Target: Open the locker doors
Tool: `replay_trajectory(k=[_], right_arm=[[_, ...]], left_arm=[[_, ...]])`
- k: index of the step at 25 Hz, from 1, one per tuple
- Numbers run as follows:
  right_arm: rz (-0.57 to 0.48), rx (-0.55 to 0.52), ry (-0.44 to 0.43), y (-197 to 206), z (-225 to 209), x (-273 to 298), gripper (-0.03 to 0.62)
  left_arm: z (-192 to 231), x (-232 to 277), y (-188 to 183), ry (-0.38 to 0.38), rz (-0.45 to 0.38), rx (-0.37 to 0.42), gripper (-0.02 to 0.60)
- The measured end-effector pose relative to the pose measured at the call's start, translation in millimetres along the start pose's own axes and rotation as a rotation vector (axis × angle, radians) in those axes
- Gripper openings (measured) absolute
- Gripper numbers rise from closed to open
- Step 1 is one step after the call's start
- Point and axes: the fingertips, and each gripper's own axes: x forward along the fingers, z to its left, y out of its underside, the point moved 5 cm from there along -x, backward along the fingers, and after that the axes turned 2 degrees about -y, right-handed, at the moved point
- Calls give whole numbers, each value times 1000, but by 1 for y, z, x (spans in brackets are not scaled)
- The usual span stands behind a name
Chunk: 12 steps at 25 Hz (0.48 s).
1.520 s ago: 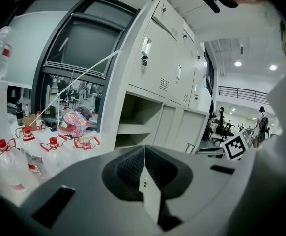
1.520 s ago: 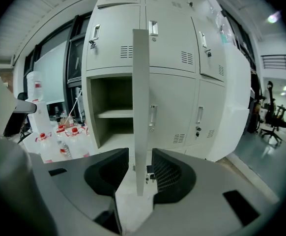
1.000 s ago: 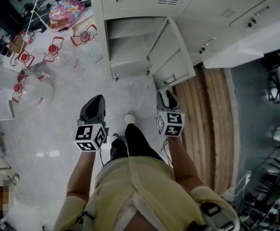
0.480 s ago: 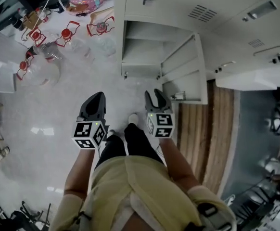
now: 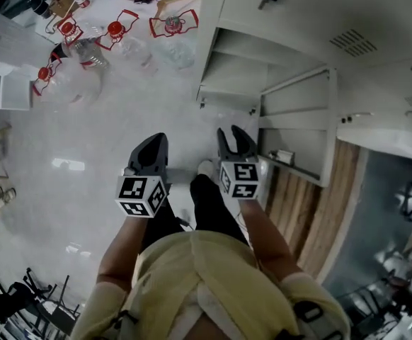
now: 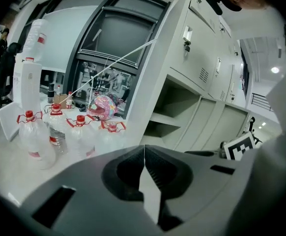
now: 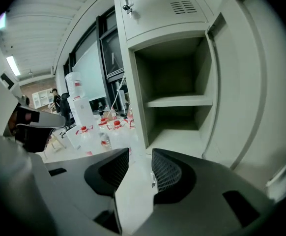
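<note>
The red labels on the water bottles are too small to read. The grey locker stands on the white floor, just ahead of the person. Its bottom door hangs wide open, and one shelf shows inside. The left gripper has its jaws pressed together with nothing in them. The right gripper has its jaws a little apart and holds nothing.
</note>
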Motion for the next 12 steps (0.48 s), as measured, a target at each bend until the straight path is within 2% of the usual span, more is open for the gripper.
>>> replay_trajectory(k=[5,12], right_arm=[[36,-8,27,13,14,33,143],[82,51,106,34,25,72,143]], left_arm=[[27,22,11,45,36,-1,5],[74,42,16,86,81,39,5]])
